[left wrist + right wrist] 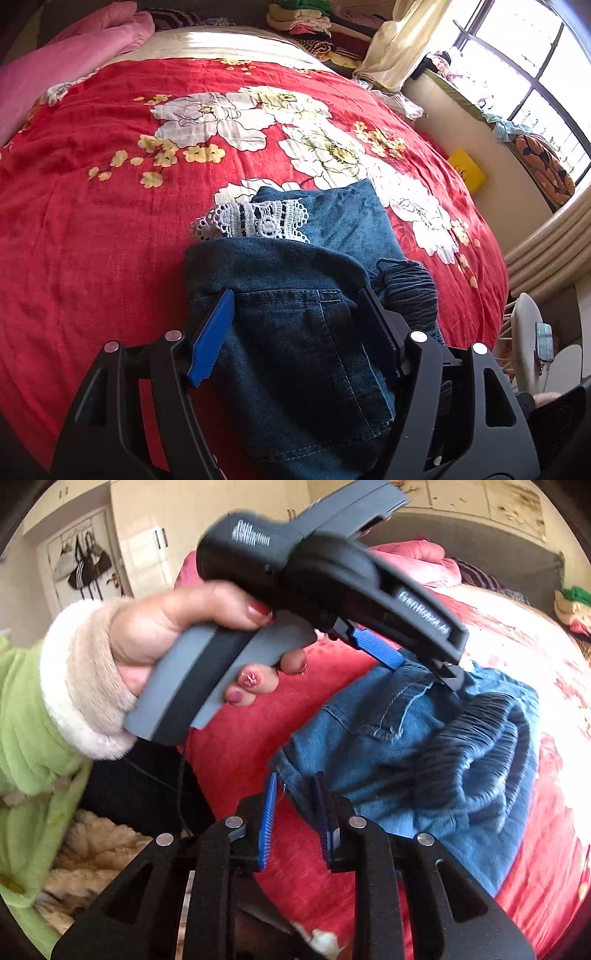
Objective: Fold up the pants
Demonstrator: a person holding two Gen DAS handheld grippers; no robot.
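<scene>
Over the pants [295, 332] my left jaws [295, 325] stand spread, right jaws [295, 812] apart, pinching nothing; bulky fold may spring open.

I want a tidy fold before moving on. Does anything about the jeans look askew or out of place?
Yes. The jeans lie bunched, not flat: the dark elastic waistband is rumpled into a heap at one side, and a white lace trim pokes out from under the top fold onto the red bedspread.

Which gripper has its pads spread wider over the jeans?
The left gripper: its pads straddle the folded blue denim jeans with a broad gap. The right gripper shows only a narrow gap, at the jeans' edge.
</scene>
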